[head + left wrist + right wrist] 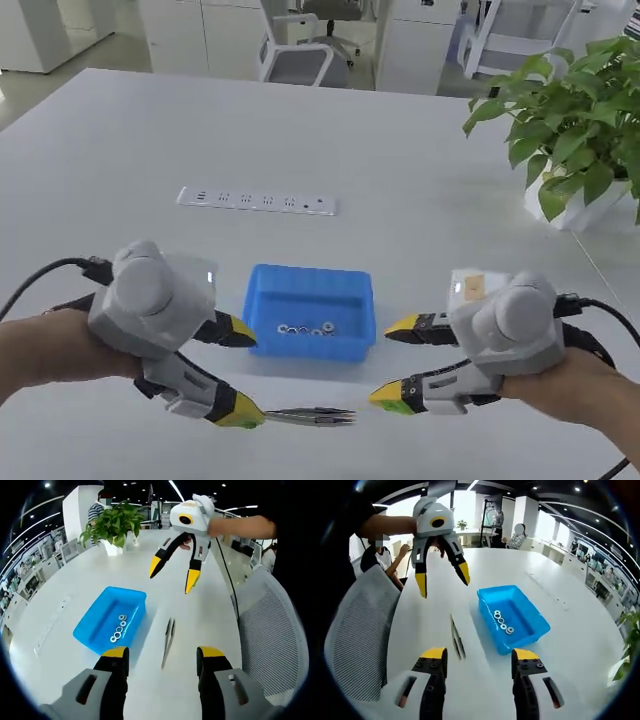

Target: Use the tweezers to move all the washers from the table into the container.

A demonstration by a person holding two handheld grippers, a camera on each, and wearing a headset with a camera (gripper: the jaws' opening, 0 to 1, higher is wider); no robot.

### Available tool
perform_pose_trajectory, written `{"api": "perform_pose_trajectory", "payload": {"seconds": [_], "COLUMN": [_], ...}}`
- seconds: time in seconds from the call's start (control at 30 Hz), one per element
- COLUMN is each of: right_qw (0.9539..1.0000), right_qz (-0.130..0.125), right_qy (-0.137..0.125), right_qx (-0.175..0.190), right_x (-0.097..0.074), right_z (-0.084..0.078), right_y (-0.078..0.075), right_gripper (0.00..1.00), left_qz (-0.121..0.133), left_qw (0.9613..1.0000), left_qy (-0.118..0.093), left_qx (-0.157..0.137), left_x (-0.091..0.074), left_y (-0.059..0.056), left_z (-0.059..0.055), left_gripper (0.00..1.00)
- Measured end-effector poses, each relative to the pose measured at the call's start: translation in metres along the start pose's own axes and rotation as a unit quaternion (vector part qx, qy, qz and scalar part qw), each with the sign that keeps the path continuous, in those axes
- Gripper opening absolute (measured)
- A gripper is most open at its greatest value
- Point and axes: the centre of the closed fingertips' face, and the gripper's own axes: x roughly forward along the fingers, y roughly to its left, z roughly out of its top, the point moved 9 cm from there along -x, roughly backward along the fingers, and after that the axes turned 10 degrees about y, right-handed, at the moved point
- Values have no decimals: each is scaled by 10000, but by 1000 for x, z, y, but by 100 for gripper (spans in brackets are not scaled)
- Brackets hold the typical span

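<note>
A blue container (300,295) stands on the white table, with several washers (305,329) in a row on its floor. Thin metal tweezers (312,415) lie flat on the table in front of it, between the two grippers. My left gripper (243,372) hovers open just left of the tweezers, holding nothing. My right gripper (383,362) hovers open to their right, also holding nothing. In the left gripper view the tweezers (168,636) lie just ahead of the open left gripper (164,656), with the container (100,617) and washers (118,628) to the left. In the right gripper view the tweezers (456,637) lie ahead of the open right gripper (479,655), the container (522,605) to their right.
A white power strip (258,200) lies beyond the container. A potted plant (575,130) stands at the table's far right. An office chair (300,50) sits behind the table. A mesh chair back (272,630) is close behind the near edge.
</note>
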Motion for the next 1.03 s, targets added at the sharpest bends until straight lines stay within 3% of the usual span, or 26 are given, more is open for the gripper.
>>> {"api": "perform_pose_trajectory", "payload": {"seconds": [0.2,0.33,0.57,0.63,0.9,1.03], "right_qw": [9983,9958,9928,9924,9892,9873], "right_qz": [-392,-600,-806,-842,-931,-961], "right_qy": [-160,-296,-391,-364,-405,-501], "right_qx": [399,625,796,822,1059,1164], "right_x": [-11,-15,-18,-18,-15,-16], "right_z": [-14,-22,-31,-32,-30,-29], "right_y": [-3,-2,4,7,16,19], "right_gripper": [69,79,90,93,100,100], "left_qz": [401,647,840,894,1088,1148], "left_qw": [9979,9933,9902,9884,9847,9812], "left_qy": [-424,-805,-886,-968,-933,-1090], "left_qx": [-288,-513,-683,-756,-988,-1105], "left_x": [-10,-12,-9,-9,-7,-10], "left_y": [-5,-9,-19,-23,-28,-29], "left_z": [-4,-8,-16,-16,-11,-10], "left_gripper": [72,80,91,94,99,99]}}
